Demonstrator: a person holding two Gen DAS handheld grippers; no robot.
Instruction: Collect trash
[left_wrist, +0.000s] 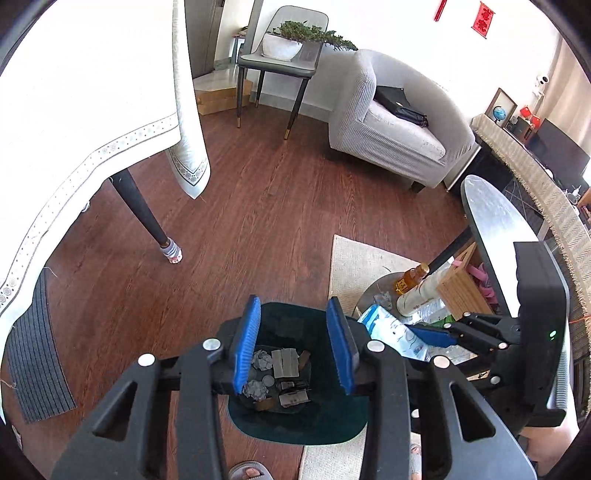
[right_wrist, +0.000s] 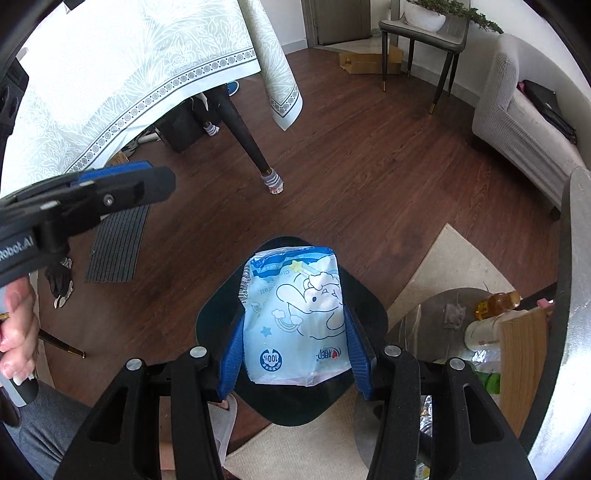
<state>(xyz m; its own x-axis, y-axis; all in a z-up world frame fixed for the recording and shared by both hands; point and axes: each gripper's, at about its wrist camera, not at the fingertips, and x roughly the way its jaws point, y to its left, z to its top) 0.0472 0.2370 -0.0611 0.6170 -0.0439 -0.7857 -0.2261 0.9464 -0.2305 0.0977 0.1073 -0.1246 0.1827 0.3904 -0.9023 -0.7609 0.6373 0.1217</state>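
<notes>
The right hand-held gripper (right_wrist: 295, 354) is pinched on a light blue packet (right_wrist: 297, 317), whose sides are pressed by the blue pads (right_wrist: 232, 362). The packet is held upright over a dark bin (right_wrist: 218, 306) on the wooden floor (right_wrist: 369, 177); in the right wrist view the bin's rim is seen around the packet from 9 to 3 o'clock. In the left wrist view the same packet (left_wrist: 391, 332) is seen at 3 o'clock of the bin (left_wrist: 295, 424), gripped by the right hand-held gripper (left_wrist: 432, 334).

The left hand-held gripper (left_wrist: 295, 347) is spread part-way, with nothing between its pads (left_wrist: 245, 343); it hangs above the bin opening without touching it. Inside the bin, crumpled paper (left_wrist: 260, 360) and flat scraps (left_wrist: 284, 363) are seen lying at the bottom. In the right wrist view the left hand-held gripper (right_wrist: 110, 184) is found at 9 o'clock, held by a hand (right_wrist: 16, 332).

A low round tabletop (left_wrist: 380, 291) stands at 2 o'clock of the bin, on a pale rug (left_wrist: 354, 258); a bottle (left_wrist: 412, 277), a white roll (left_wrist: 417, 295) and a wooden box (left_wrist: 461, 291) are carried on it.
</notes>
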